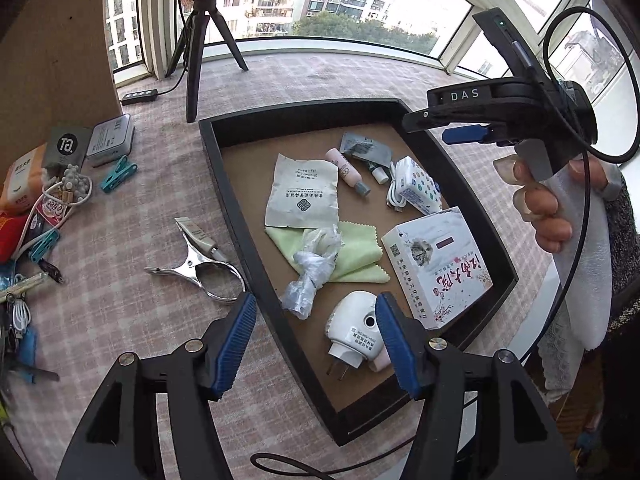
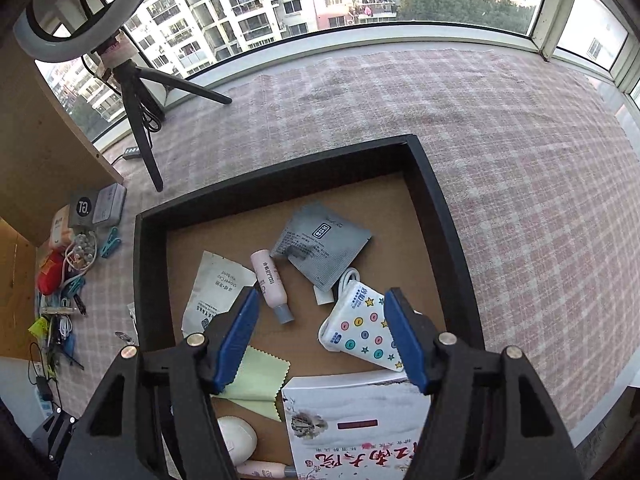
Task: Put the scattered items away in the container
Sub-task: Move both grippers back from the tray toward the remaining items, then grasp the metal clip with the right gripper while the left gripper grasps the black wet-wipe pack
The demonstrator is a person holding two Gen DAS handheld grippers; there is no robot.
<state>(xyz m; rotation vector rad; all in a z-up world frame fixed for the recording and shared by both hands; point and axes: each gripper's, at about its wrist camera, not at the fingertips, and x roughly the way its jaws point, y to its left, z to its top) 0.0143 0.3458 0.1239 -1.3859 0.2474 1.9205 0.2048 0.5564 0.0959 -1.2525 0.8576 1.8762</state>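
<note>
A black tray with a brown floor sits on the checked cloth and holds a white plug-in device, a crumpled plastic bag, a green cloth, a white printed box, sachets and a pink tube. My left gripper is open and empty over the tray's near left corner. A metal spring clamp and a small tube lie on the cloth left of the tray. My right gripper is open and empty above the tray, over a dotted power bank.
A pile of clips, cables, packets and small boxes lies at the left edge beside a wooden panel. A tripod and a power strip stand behind the tray. The right gripper's body and the holding hand hang at the tray's right.
</note>
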